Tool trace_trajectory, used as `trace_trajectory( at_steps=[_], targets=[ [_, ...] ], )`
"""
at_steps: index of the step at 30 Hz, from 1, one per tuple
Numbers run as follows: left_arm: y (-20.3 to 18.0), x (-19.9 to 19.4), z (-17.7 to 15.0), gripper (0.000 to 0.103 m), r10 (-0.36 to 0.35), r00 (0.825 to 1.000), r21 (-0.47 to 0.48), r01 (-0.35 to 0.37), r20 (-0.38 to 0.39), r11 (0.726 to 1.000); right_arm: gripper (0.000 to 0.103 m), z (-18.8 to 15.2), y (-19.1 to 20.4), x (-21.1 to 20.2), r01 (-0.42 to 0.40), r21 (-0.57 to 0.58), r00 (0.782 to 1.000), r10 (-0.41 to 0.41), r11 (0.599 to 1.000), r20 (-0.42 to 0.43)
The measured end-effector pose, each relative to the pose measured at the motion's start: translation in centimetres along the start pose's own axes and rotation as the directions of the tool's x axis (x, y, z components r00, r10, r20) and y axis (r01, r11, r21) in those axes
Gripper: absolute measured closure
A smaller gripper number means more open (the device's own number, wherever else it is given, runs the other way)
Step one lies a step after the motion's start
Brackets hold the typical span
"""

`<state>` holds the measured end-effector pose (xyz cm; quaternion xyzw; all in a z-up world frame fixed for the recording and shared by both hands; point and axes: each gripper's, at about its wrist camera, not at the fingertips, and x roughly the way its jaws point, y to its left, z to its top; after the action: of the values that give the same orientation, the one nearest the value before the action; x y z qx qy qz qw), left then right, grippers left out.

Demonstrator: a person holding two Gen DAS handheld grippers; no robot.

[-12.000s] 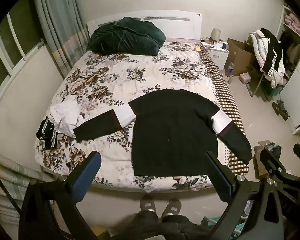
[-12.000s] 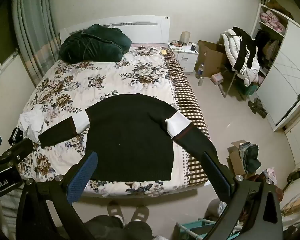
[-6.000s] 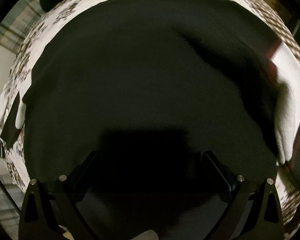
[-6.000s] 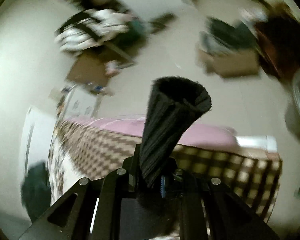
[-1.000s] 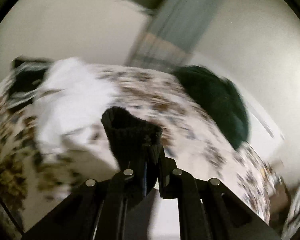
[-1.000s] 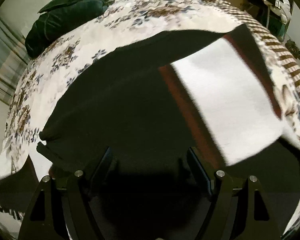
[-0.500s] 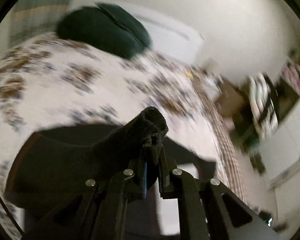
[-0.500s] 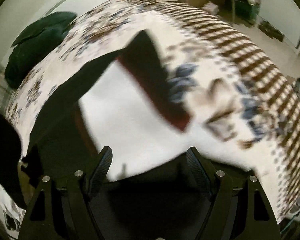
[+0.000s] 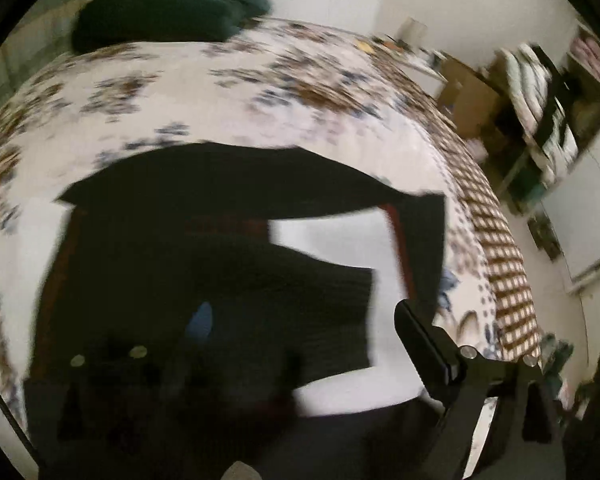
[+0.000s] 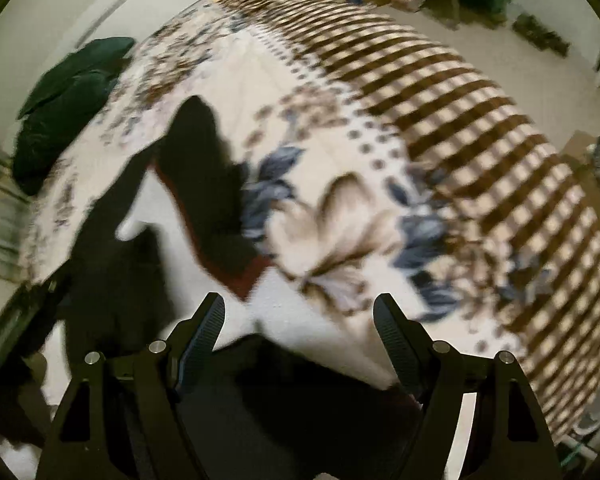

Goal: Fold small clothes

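The black sweater [image 9: 220,184] lies flat on the bed. Its left sleeve [image 9: 300,292], black and ribbed, lies folded across the body, over the white band [image 9: 332,240] of the other sleeve. My left gripper [image 9: 310,332] hovers over that sleeve's end with its jaws opening; the cuff lies loose between the fingers and the pads do not press on it. In the right wrist view my right gripper [image 10: 300,332] stands open over the sweater's [image 10: 204,184] right edge, above white [image 10: 172,232] and dark cloth, and holds nothing.
The floral bed cover [image 9: 180,88] runs to a brown checked sheet [image 10: 460,100] on the right side of the bed. A dark green bundle [image 9: 168,4] lies at the headboard. Boxes, a loaded clothes rack [image 9: 540,92] and floor clutter stand beyond the right side.
My left gripper carried the sleeve cuff from the bed's left side across the sweater, then its jaws spread and let the cuff go. My right gripper slid towards the sweater's right edge, still open.
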<state>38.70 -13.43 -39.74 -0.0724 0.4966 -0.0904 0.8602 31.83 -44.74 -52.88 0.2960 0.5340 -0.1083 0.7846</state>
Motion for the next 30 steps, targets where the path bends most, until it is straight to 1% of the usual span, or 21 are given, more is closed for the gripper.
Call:
trace_trajectory(
  at_steps=[3, 4, 6, 7, 9, 10, 11, 13, 14, 15, 16, 17, 18, 19, 22, 25, 28, 30],
  targets=[
    [4.5, -1.7, -0.7, 0.010, 0.112, 0.994, -0.058, -0.111, 0.016, 0.992, 0.024, 0.8, 3.1, 0.8, -0.097, -0.039, 0.995, 0.096, 0.995, -0.024],
    [5.8, -2.0, -0.9, 0.010, 0.147, 0.989, -0.075, -0.146, 0.014, 0.986, 0.024, 1.0, 4.0, 1.2, -0.118, -0.051, 0.993, 0.116, 0.992, -0.032],
    [9.1, -2.2, -1.6, 0.010, 0.224, 0.975, -0.133, -0.223, -0.006, 0.966, 0.024, 1.6, 6.5, 2.4, -0.155, -0.080, 0.987, 0.152, 0.985, -0.051],
    [10.3, -2.2, -2.0, 0.010, 0.244, 0.970, -0.156, -0.244, -0.018, 0.957, 0.024, 2.0, 7.8, 3.2, -0.164, -0.100, 0.986, 0.159, 0.981, -0.056],
    [13.1, -1.9, -2.8, 0.010, 0.300, 0.953, -0.200, -0.303, -0.050, 0.932, 0.024, 2.5, 10.3, 5.0, -0.158, -0.146, 0.986, 0.149, 0.977, -0.072],
    [13.9, -1.7, -3.2, 0.010, 0.318, 0.946, -0.212, -0.324, -0.061, 0.922, 0.024, 2.9, 11.5, 6.6, -0.145, -0.167, 0.987, 0.130, 0.975, -0.097],
    [15.1, -1.5, -3.5, 0.010, 0.344, 0.936, -0.232, -0.351, -0.075, 0.907, 0.024, 3.1, 12.2, 7.8, -0.132, -0.174, 0.987, 0.113, 0.976, -0.117],
    [16.1, -1.2, -4.0, 0.010, 0.362, 0.928, -0.252, -0.371, -0.086, 0.894, 0.025, 3.0, 13.4, 11.0, -0.116, -0.184, 0.981, 0.083, 0.976, -0.178],
    [16.6, -1.2, -4.3, 0.010, 0.371, 0.924, -0.261, -0.382, -0.090, 0.887, 0.027, 2.9, 13.7, 11.9, -0.107, -0.192, 0.979, 0.070, 0.976, -0.190],
    [17.0, -1.2, -4.4, 0.010, 0.381, 0.920, -0.269, -0.392, -0.092, 0.880, 0.040, 2.6, 14.3, 12.8, -0.092, -0.215, 0.979, 0.049, 0.972, -0.196],
    [17.2, -1.3, -4.5, 0.010, 0.386, 0.918, -0.273, -0.396, -0.091, 0.877, 0.061, 2.3, 15.0, 13.0, -0.058, -0.263, 0.984, 0.011, 0.963, -0.177],
    [17.4, -1.4, -4.4, 0.010, 0.390, 0.917, -0.280, -0.399, -0.089, 0.873, 0.074, 2.1, 15.5, 12.9, -0.030, -0.303, 0.989, -0.015, 0.952, -0.146],
    [17.6, -1.6, -4.4, 0.010, 0.392, 0.916, -0.284, -0.399, -0.087, 0.872, 0.090, 1.9, 16.0, 12.3, -0.015, -0.336, 0.993, -0.025, 0.942, -0.115],
    [17.8, -1.7, -4.3, 0.010, 0.394, 0.915, -0.286, -0.401, -0.085, 0.870, 0.092, 1.9, 16.1, 11.6, -0.010, -0.343, 0.996, -0.022, 0.939, -0.088],
    [18.6, -2.2, -3.7, 0.010, 0.395, 0.916, -0.294, -0.398, -0.073, 0.869, 0.094, 2.8, 15.9, 7.5, -0.008, -0.331, 1.000, 0.013, 0.944, 0.013],
    [19.1, -2.4, -2.8, 0.010, 0.395, 0.917, -0.304, -0.394, -0.060, 0.868, 0.095, 4.8, 14.6, 4.6, 0.015, -0.288, 0.997, 0.009, 0.957, 0.080],
    [19.5, -2.0, -1.9, 0.010, 0.386, 0.921, -0.320, -0.383, -0.056, 0.866, 0.095, 7.1, 12.0, 4.4, 0.054, -0.232, 0.996, -0.035, 0.971, 0.085],
    [19.6, -1.5, -1.3, 0.010, 0.383, 0.922, -0.324, -0.378, -0.051, 0.867, 0.095, 8.0, 10.2, 4.7, 0.065, -0.206, 0.997, -0.054, 0.976, 0.057]
  ],
)
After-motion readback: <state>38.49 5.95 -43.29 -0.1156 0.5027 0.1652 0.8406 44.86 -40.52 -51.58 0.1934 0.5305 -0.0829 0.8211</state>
